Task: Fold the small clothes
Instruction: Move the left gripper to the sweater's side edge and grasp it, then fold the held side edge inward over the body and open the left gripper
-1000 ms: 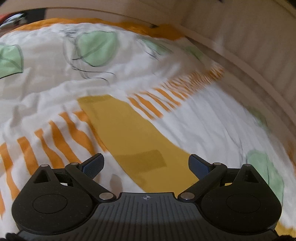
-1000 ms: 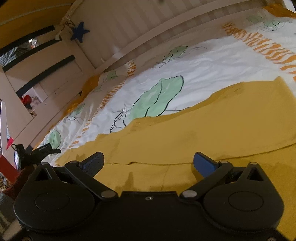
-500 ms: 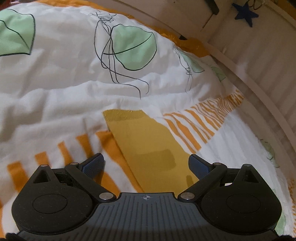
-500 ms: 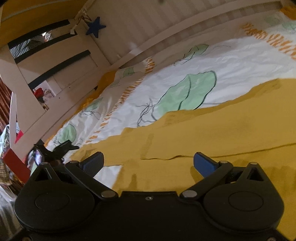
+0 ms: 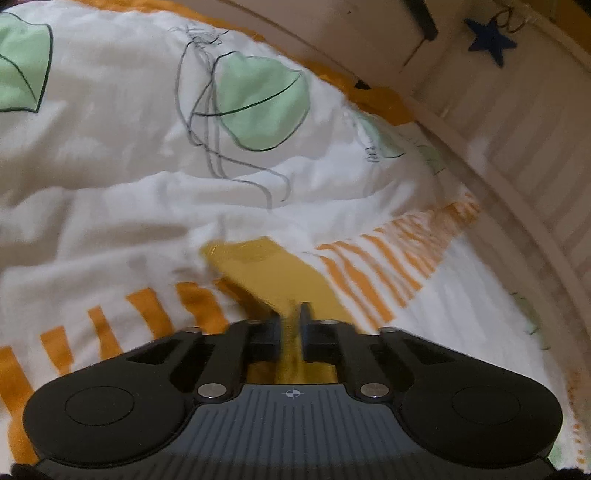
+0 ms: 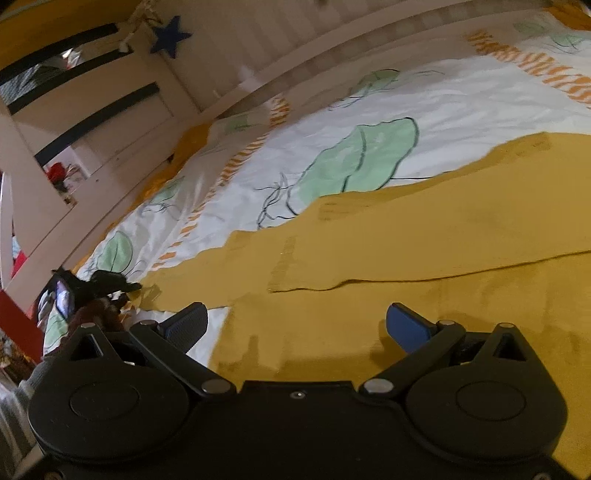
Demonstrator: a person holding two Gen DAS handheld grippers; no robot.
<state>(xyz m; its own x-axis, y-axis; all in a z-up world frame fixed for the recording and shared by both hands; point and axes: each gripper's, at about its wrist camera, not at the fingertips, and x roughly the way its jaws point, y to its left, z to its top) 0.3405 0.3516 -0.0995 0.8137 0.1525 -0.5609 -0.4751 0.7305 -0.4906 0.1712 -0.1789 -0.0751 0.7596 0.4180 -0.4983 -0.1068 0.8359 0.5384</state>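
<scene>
A mustard-yellow garment point(image 6: 424, 240) lies spread flat on the bed, with a long narrow part running out to the left. In the left wrist view only the end of that narrow part point(image 5: 266, 266) shows. My left gripper point(image 5: 295, 314) is closing its jaws on it, and the pads pinch a raised fold of the yellow cloth. The right wrist view shows that gripper point(image 6: 107, 282) small at the far left, at the tip of the narrow part. My right gripper point(image 6: 295, 325) is open just above the garment's near edge, nothing between its blue pads point(image 6: 406, 326).
The bed carries a white duvet point(image 5: 129, 166) printed with green leaves and orange stripes. A pale slatted bed rail point(image 5: 535, 177) runs along the far side, with a blue star point(image 6: 170, 35) hanging on it. Red items point(image 6: 22, 325) sit beyond the bed's left end.
The left gripper was open over the yellow cloth; its jaws have since come together on a pinched fold. The right gripper has shifted along the garment's edge and stays open.
</scene>
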